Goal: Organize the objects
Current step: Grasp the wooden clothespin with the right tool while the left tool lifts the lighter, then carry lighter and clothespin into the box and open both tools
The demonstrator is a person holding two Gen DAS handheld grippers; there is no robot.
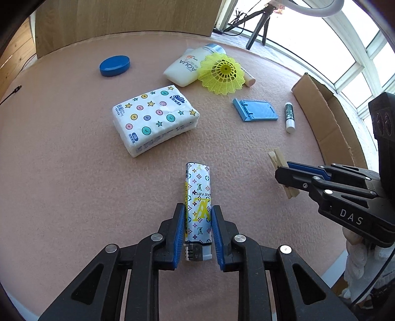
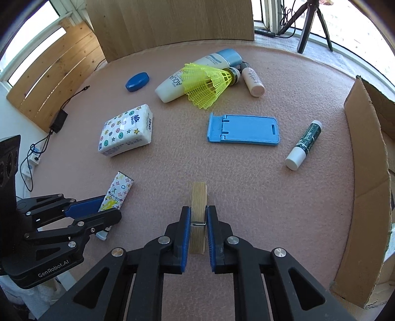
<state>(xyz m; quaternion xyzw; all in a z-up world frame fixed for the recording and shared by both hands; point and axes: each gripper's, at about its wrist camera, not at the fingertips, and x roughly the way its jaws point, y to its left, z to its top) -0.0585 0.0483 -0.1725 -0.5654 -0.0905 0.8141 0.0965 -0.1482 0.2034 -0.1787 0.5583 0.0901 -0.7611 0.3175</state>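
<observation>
My left gripper point(image 1: 197, 210) is shut on a patterned lighter point(image 1: 198, 197), its blue pads on both sides; it also shows in the right wrist view point(image 2: 116, 195). My right gripper point(image 2: 198, 210) is shut on a wooden clothespin point(image 2: 198, 205), which also shows in the left wrist view point(image 1: 284, 170). On the pink mat lie a tissue pack point(image 1: 155, 118), a blue phone stand point(image 2: 243, 132), a lip balm stick point(image 2: 305, 145), a yellow shuttlecock point(image 2: 207, 84), a white AQUA bottle point(image 2: 177, 81), a small cream tube point(image 2: 253, 81) and a blue oval lid point(image 2: 137, 81).
A cardboard box point(image 2: 365, 172) stands open at the mat's right edge. A wooden board point(image 2: 170, 22) stands behind the mat. A tripod point(image 2: 311, 19) stands by the window. Cables and a power adapter point(image 2: 58, 121) lie off the left edge.
</observation>
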